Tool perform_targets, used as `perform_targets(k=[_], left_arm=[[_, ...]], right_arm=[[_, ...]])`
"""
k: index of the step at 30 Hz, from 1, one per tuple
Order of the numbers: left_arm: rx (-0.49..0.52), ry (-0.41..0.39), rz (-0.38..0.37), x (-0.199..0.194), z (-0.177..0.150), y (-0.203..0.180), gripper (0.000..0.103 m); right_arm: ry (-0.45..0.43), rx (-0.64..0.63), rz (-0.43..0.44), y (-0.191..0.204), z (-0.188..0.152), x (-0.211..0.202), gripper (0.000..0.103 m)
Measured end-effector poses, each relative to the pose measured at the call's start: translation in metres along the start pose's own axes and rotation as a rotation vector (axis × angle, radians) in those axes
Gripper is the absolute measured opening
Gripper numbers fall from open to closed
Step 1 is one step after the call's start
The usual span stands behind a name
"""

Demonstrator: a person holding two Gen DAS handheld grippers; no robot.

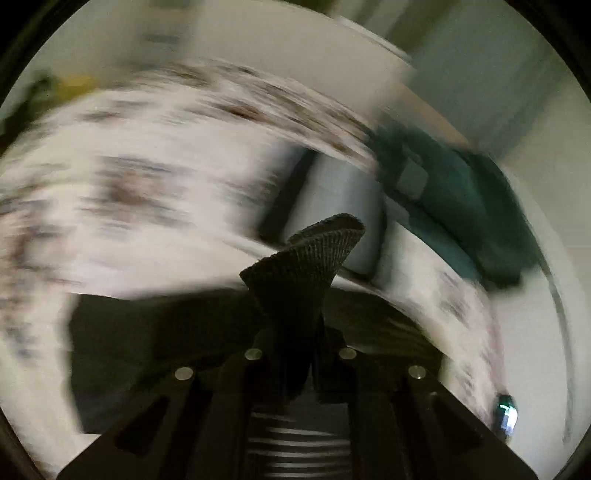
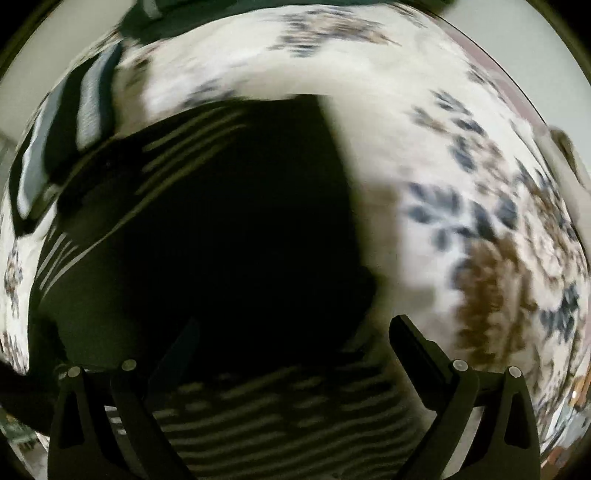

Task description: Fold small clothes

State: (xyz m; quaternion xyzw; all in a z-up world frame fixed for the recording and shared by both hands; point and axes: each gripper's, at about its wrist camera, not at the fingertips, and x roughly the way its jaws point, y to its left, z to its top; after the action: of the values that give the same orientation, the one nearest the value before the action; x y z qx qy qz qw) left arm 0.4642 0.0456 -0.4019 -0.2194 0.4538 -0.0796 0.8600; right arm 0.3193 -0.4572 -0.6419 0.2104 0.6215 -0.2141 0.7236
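A black garment with thin pale stripes [image 2: 229, 229] lies on a white floral sheet [image 2: 480, 184]. My right gripper [image 2: 295, 350] points down over it, its jaws wide open and nothing between them. In the left wrist view my left gripper [image 1: 293, 332] is shut on a fold of the dark knit fabric [image 1: 306, 258], which sticks up past the fingers. The rest of that garment [image 1: 147, 332] hangs or lies below the fingers. Both views are blurred by motion.
A teal garment [image 1: 461, 206] lies at the right of the left wrist view, also at the top edge [image 2: 192, 14] of the right one. A grey and dark striped garment [image 2: 88, 107] lies at the upper left. The floral sheet [image 1: 129, 166] spreads all around.
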Motion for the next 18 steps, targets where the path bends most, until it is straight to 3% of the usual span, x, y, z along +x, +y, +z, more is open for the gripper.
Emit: perform_targets(k=[3,7,10,13,14,16,18], left_arm=[[0.124,0.14,-0.137,0.074,-0.037,-0.116,0.007],[0.249,0.28,-0.203,0.14,-0.092,-0.213,0.008],[0.314,0.402,-0.141,0.182,-0.128,-0.242,0.012],[0.347,0.474,-0.048,0.2,-0.153,-0.239,0.014],[0.345,0.47,-0.029,0.194,-0.159,-0.233,0.02],[0.338,0.46,0.002,0.178,-0.161,-0.215,0.058],[0.333,0.441,0.035,0.159,-0.169,-0.195,0.073]], right_arm=[[0.019,0.048,-0.004,-0.045,0.002,-0.001,0.103],[0.042,0.095,-0.014,-0.106,0.006,-0.001,0.103],[0.06,0.105,-0.004,-0.14,0.013,0.002,0.103],[0.084,0.116,0.059,-0.168,0.014,0.001,0.103],[0.098,0.123,0.088,-0.178,0.014,0.002,0.103],[0.131,0.137,0.147,-0.193,0.014,0.002,0.103],[0.164,0.145,0.184,-0.206,0.014,0.003,0.103]])
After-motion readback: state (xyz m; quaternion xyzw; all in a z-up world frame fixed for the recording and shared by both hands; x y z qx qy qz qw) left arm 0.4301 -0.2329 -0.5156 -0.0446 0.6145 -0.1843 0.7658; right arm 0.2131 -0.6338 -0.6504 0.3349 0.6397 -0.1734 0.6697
